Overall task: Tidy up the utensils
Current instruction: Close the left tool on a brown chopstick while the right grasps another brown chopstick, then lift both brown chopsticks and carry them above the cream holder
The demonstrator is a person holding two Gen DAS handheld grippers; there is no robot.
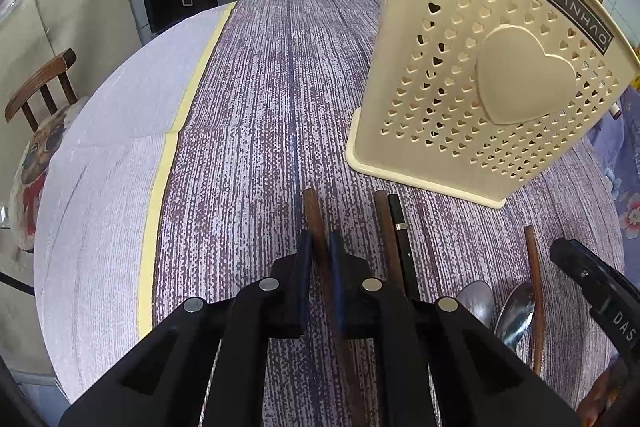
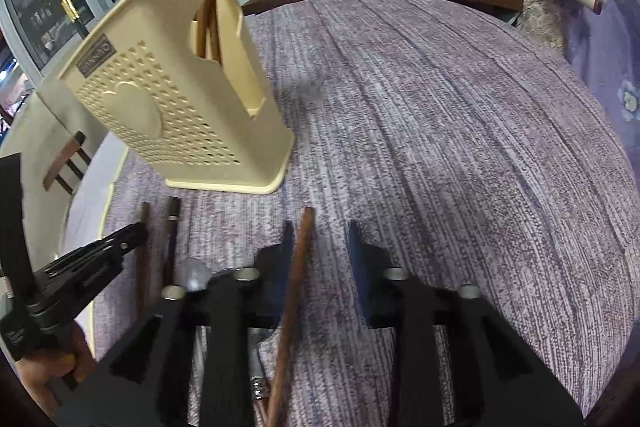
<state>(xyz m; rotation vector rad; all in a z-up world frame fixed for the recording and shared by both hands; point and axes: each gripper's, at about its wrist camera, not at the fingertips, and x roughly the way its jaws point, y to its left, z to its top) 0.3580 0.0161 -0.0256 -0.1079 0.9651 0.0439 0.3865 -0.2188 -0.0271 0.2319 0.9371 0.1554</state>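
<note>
Utensils are laid lengthwise on the surface [image 1: 248,75] before the cream holder [image 1: 480,75]. One brown chopstick [image 1: 314,223] is clamped along the left tool [image 1: 320,247], pointing ahead-right toward the holder. Another chopstick [image 2: 298,267] lies between the wide right tool [image 2: 320,239].

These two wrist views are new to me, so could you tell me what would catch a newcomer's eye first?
The cream utensil holder with heart-shaped holes stands upright on the purple tablecloth, some brown sticks already in its side slot. In front of it lie loose chopsticks and two metal spoons. The left gripper is shut on a brown chopstick, while the right gripper is open over another brown chopstick.
</note>
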